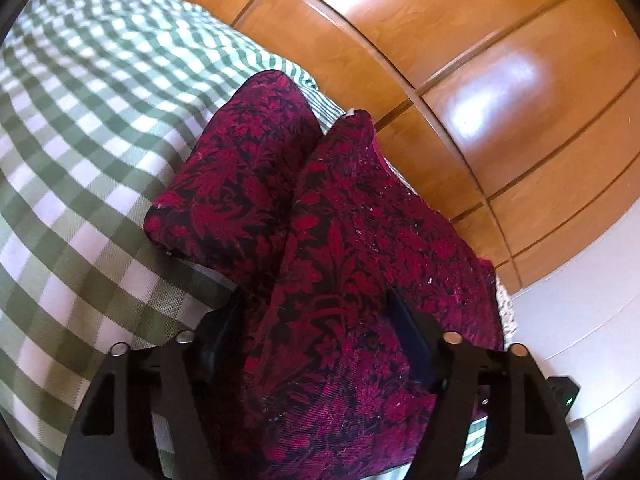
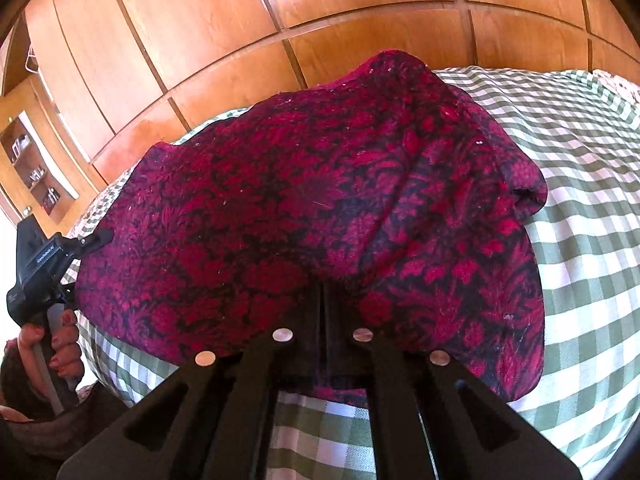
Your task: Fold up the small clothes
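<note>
A small red and black floral garment lies on a green and white checked bedcover. In the left wrist view my left gripper stands with its jaws apart, the cloth bunched between the two fingers; I cannot tell if it grips. In the right wrist view my right gripper is shut on the near edge of the garment, which hangs lifted and draped in front of the camera. The left gripper also shows there at the garment's left edge, held by a hand.
A wooden panelled wardrobe stands behind the bed. An open shelf unit is at far left. A white surface with a small black device lies to the right in the left wrist view. The bedcover extends right.
</note>
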`<state>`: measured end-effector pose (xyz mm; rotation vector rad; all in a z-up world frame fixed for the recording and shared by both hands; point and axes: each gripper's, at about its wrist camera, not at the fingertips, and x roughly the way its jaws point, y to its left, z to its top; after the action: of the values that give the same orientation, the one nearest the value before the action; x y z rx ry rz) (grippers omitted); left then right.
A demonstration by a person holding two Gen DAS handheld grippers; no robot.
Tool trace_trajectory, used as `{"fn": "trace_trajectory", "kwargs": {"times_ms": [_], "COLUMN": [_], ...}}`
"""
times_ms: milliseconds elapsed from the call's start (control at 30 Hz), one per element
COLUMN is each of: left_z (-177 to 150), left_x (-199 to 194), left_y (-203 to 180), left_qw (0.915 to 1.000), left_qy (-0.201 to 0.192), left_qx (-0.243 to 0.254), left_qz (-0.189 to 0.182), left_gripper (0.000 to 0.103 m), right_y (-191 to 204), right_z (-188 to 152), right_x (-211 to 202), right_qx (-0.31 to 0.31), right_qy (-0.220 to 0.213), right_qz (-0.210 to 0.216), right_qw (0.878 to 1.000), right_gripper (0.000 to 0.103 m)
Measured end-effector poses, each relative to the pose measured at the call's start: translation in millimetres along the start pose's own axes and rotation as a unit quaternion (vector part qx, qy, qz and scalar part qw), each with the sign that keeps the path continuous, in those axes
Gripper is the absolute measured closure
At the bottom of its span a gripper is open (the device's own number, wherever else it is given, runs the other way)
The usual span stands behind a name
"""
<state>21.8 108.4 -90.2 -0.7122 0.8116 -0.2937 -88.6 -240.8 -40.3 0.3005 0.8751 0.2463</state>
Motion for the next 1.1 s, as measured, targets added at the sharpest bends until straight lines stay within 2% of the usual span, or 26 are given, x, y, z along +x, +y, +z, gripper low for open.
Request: {"fn": "trace_trajectory", "kwargs": {"times_ms": [267,400,667,833,1100], "left_z": [6,11,22,23,24], "left_x": [1,-1,-24,-34,-36], "left_y": [6,0,-47,-81,-136], "left_qw": [0.9977,0.9976,0.9996,0.9964,0.9881], "left_qy": [0.031,0.031,-0.009,-0.03,-0.041], "left_qx": [-0.058,-0.06,0.017,0.071,0.128], "left_qz": [-0.013,-0.013,-0.021,-0.036,-0.074], "left_gripper": [0.061,0.068,0.073,0.074,0.074], "right_y": [-3,-4,-6,-8,-11], "right_z": [1,2,2,3,3], "right_x": [1,0,0,0,1], "right_qx": [0.015,0.019,0.028,0.034,0.047], "right_qy": [0.003,0.005,0.007,0.008,0.01], "right_qz": [0.009,0.01,0.015,0.02,0.028], "right_qw": [1.0,1.0,0.999,0.999,0.998], "right_gripper": [0.103,0.103,0.103,0.103,0.103]}}
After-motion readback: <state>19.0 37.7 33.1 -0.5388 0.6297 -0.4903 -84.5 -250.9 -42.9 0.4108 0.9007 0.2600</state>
